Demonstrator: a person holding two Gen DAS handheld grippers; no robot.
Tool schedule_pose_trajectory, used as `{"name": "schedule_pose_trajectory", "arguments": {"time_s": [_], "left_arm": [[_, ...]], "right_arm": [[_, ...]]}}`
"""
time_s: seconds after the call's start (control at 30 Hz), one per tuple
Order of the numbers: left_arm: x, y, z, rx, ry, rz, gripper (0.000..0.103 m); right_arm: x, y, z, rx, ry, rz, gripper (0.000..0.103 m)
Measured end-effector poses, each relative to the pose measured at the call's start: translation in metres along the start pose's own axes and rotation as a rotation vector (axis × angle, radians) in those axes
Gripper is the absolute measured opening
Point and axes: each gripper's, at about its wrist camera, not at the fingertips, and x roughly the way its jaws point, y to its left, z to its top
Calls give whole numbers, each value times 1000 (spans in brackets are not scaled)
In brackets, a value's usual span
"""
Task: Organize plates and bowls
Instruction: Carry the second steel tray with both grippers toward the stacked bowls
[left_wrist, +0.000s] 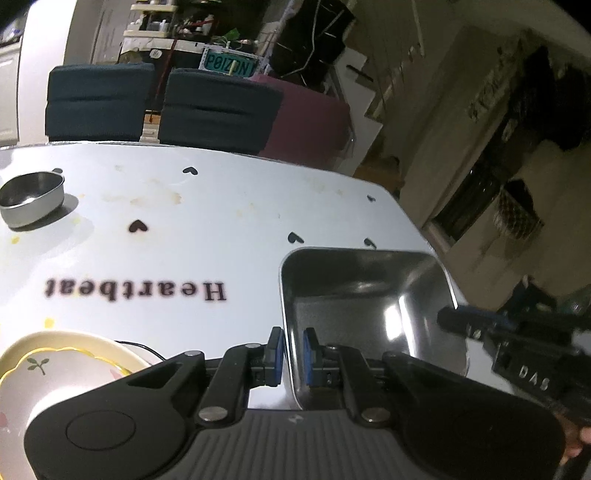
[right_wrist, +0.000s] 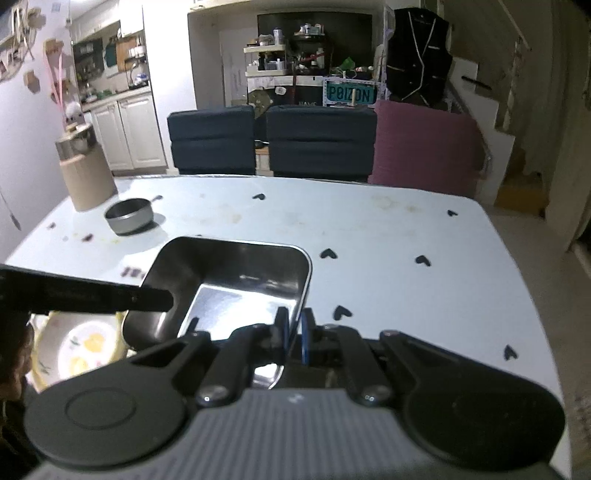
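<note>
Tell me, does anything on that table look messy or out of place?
Yes. The white heart-print tablecloth has yellowish-brown stains near the far edge and small dark specks by the round steel bowl. Both grippers, left and right, pinch opposite walls of the rectangular steel tray; it looks undamaged.

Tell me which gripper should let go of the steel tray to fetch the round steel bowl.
Left, probably. Both the left gripper and right gripper clamp the square steel tray, but the round steel bowl sits on the table's left side, nearer the left gripper.
</note>
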Motion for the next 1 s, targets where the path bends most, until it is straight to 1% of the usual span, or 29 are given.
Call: {"name": "schedule_pose_trajectory", "arguments": {"time_s": [0.1,0.17,0.23,0.33,0.53,1.0], "left_arm": [[8,-6,-3,41,5,22,11],[11,-8,-4,62,8,20,11],[13,-10,-8,83,14,19,6],[17,-15,-12,116,25,29,7],[28,-15,-15,128,68,45,7],[43,-17,-25,166,121,49,9]], "right_arm": [[4,1,-1,-16,8,-28,7],[6,2,-3,-28,18,-43,7],[8,2,-4,-37,22,-69,7],[7,3,-5,-63,23,-104,6],[11,1,-6,-75,55,-106,5],[24,4,-11,-157,120,-138,6]]}}
